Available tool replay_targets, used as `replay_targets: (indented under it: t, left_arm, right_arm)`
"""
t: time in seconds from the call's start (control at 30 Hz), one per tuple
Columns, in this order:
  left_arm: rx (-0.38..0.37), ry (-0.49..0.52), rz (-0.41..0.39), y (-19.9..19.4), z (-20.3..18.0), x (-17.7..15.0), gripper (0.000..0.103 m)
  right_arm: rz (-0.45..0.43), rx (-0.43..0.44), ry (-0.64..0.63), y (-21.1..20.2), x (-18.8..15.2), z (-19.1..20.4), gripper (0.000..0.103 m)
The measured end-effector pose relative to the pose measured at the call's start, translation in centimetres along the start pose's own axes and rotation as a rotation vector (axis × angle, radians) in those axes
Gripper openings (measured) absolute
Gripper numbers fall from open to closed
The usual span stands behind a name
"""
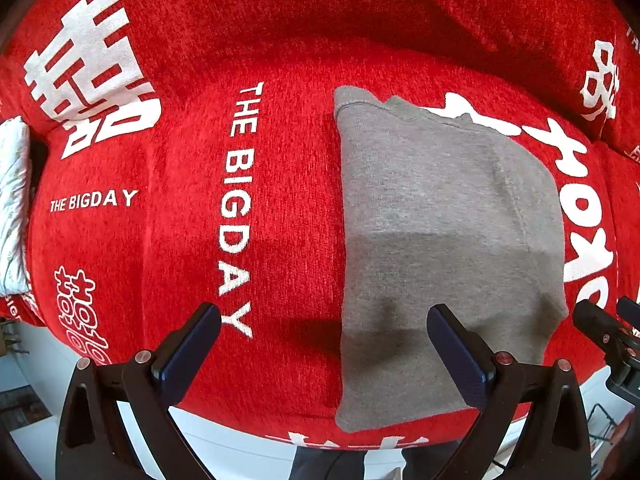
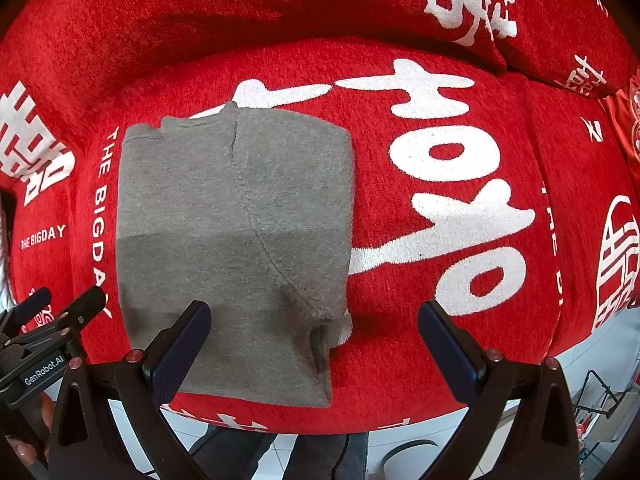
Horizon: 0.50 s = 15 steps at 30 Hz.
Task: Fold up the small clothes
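A grey knit garment (image 1: 444, 248) lies folded into a tall rectangle on a red sofa seat (image 1: 280, 220) printed with white letters. In the right wrist view the same grey garment (image 2: 232, 240) shows a curved seam and a cuff at its near right corner. My left gripper (image 1: 324, 320) hovers open above the garment's near left edge, holding nothing. My right gripper (image 2: 314, 316) hangs open over the near right corner, also empty. The right gripper (image 1: 608, 328) shows at the right edge of the left wrist view, and the left gripper (image 2: 52, 312) at the left edge of the right wrist view.
The sofa's red backrest (image 2: 280, 8) rises behind the seat. A white patterned cushion (image 1: 12, 200) lies at the far left. Pale floor tiles (image 2: 420, 432) and a person's dark trouser legs (image 2: 280, 456) show below the seat's front edge. A wire rack (image 2: 600, 396) stands low right.
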<state>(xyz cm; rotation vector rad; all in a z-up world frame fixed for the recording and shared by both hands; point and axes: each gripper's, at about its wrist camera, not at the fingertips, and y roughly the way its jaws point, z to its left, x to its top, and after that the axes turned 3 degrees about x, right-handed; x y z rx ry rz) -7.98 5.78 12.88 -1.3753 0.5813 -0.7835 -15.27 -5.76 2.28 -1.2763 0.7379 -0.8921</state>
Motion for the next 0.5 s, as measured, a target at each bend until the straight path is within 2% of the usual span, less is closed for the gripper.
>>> replay_targets:
  t: [0.5]
  left_arm:
    - [-0.017,-0.002,-0.008,-0.07,-0.06,0.2,0.103]
  right_arm:
    - [0.004,-0.002,0.005,0.28,-0.22,0.09,0.103]
